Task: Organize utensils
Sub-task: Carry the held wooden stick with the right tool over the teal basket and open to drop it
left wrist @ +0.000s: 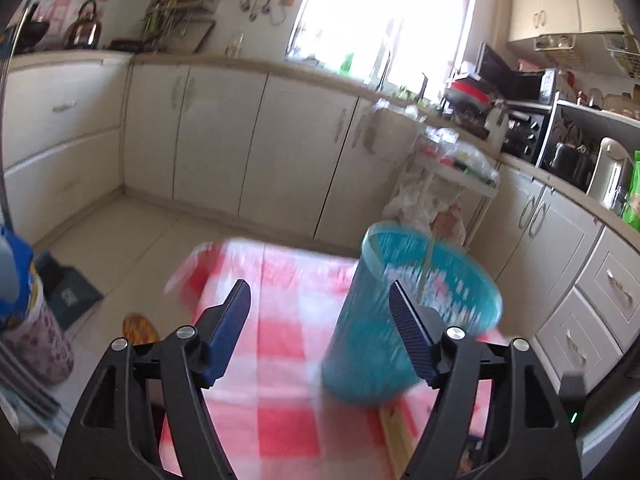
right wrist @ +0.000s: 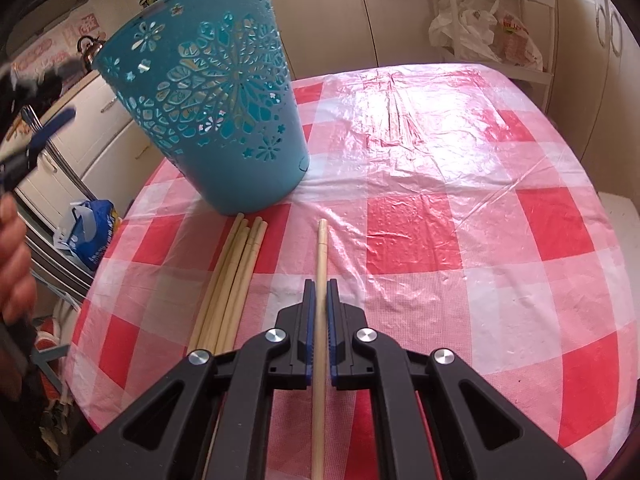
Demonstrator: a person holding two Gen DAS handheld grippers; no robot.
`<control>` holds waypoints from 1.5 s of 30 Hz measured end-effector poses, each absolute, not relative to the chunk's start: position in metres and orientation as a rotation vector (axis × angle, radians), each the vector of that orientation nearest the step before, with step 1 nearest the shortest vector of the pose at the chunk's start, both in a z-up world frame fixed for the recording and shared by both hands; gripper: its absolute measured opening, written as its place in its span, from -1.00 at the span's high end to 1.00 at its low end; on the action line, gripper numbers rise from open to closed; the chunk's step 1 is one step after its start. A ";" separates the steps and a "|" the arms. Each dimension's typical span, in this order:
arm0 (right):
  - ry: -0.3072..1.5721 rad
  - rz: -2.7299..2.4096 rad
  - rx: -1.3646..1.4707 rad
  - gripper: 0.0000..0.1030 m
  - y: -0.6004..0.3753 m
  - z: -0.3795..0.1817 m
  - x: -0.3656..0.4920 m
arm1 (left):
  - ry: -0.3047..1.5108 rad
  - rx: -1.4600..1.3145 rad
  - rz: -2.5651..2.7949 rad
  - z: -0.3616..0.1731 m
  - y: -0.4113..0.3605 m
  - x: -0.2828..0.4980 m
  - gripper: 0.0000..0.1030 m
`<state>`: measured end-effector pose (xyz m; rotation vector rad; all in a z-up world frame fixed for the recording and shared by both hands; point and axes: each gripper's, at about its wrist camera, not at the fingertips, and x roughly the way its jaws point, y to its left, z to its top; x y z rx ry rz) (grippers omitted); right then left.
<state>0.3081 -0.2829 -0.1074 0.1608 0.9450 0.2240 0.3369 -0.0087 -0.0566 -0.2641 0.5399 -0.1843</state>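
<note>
Chopstick in my right claw: a pale wooden chopstick (right wrist: 321, 280) runs lengthwise between the blue pads of my right gripper (right wrist: 321, 292), which is clamped tight on it; its far end points toward the basket.
Loose chopsticks: a bundle of pale wooden chopsticks (right wrist: 232, 280) lies flat just left of the held one, far ends nearly touching the basket's base.
Basket: a teal plastic basket with flower cut-outs (right wrist: 224, 120) stands upright on the table; one stick leans inside it.
Left claw: my left gripper (left wrist: 320, 316) is spread wide with nothing between its pads, the basket just behind its right finger.
Surface: a red-and-white checked tablecloth under clear plastic (right wrist: 460, 200).
Room: cream kitchen cabinets (left wrist: 208, 136), a bright window (left wrist: 384, 12).
</note>
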 end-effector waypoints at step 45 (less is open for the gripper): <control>0.335 0.171 0.408 0.88 -0.244 0.081 0.441 | 0.824 -0.438 -0.228 -0.155 0.012 0.342 -0.46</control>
